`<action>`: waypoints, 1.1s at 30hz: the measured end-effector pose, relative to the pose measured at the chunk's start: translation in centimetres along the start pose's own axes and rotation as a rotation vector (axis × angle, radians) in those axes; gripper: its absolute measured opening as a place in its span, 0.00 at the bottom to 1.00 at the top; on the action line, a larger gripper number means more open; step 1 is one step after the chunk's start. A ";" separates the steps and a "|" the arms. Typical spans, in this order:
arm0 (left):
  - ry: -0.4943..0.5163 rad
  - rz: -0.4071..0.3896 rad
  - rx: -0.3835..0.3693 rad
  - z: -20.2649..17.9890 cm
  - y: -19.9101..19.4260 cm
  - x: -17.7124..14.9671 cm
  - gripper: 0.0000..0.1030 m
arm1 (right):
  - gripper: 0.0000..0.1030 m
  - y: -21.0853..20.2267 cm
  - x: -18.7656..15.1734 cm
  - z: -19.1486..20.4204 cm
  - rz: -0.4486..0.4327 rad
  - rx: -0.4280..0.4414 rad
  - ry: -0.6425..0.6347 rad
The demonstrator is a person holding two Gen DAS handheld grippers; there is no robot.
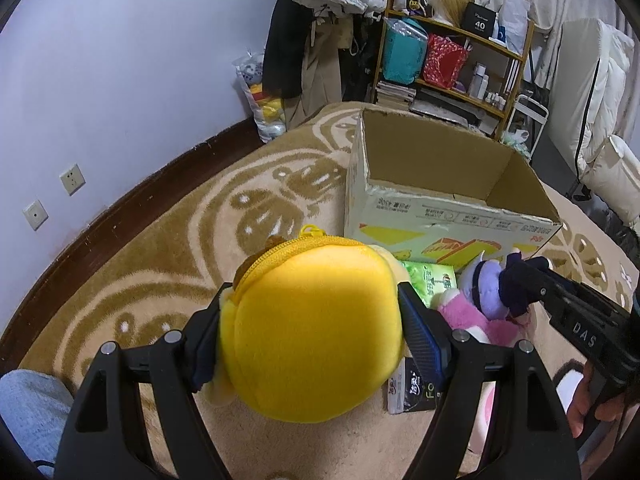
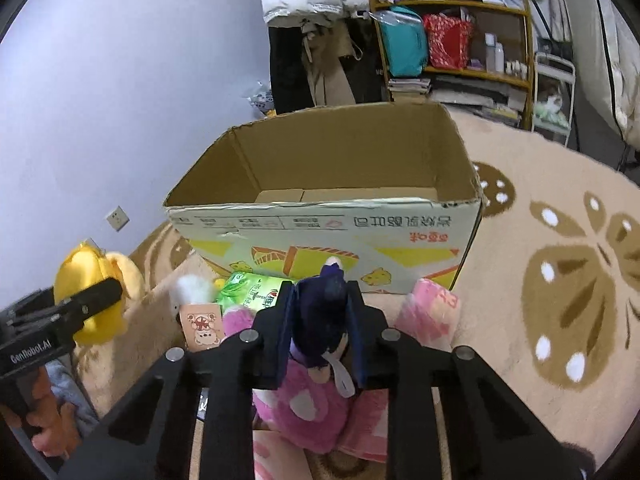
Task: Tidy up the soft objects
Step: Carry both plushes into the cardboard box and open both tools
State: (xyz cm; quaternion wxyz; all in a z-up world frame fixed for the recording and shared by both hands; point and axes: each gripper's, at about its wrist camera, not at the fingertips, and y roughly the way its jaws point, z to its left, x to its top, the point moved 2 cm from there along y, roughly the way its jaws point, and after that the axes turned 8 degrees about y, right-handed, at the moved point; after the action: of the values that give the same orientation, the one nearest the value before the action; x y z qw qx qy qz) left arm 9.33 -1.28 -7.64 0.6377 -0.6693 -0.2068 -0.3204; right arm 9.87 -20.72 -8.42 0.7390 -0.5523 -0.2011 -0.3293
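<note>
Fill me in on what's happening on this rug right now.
A person is sorting soft toys with two handheld grippers. The left gripper is clamped on a yellow plush pouch, held above the rug. The right gripper is closed on the dark head of a pink plush toy. An open cardboard box stands just ahead and looks empty. A green tissue pack lies in front of the box.
</note>
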 end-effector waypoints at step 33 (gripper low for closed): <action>0.242 -0.309 0.056 -6.0 -0.6 12.9 0.75 | 0.24 -7.4 10.5 2.5 -0.323 -0.019 -0.184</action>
State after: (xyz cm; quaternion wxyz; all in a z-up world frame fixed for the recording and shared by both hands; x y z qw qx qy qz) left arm 17.05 -8.85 1.62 0.6194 -0.5682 -0.2376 -0.4868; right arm 12.21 -22.40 4.37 0.6496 -0.5475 -0.3510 -0.3937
